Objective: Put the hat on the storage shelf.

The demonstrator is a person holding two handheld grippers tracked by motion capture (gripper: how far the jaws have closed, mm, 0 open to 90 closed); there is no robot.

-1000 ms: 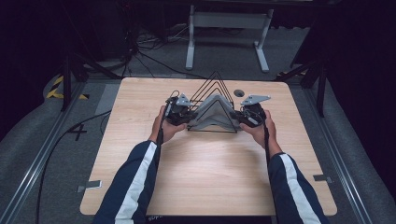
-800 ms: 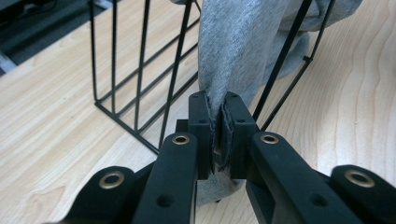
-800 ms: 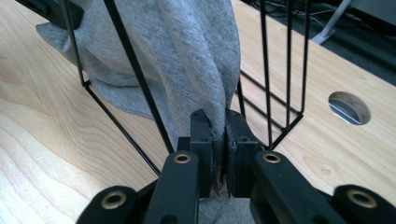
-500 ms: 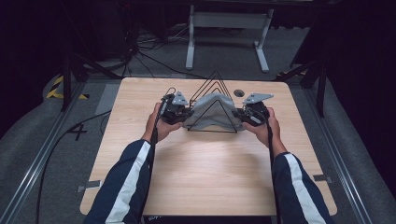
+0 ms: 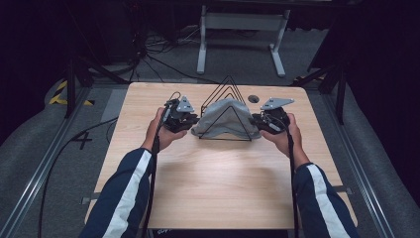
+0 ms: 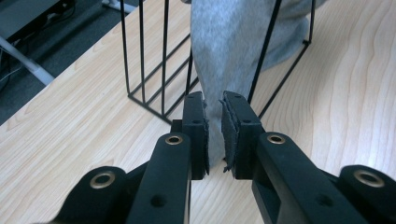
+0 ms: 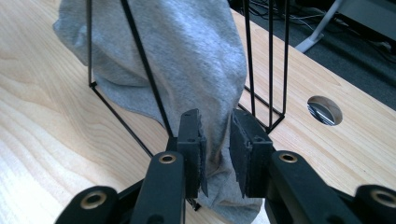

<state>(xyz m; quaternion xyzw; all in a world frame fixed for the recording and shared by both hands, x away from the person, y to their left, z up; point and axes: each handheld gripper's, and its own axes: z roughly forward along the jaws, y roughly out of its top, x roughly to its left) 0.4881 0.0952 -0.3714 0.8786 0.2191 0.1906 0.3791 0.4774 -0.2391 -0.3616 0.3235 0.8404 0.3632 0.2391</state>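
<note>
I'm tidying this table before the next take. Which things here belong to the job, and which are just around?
In the job: grey cloth, wire rack, left gripper, right gripper.

Just around: table hole, floor cables, white stand.

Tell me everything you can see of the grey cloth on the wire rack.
The grey cloth is soft, knit-looking fabric, draped over the black triangular wire rack on the wooden table, sagging to the tabletop at both ends. The left gripper and right gripper each have an end between their jaws, which have just been opening.
</note>
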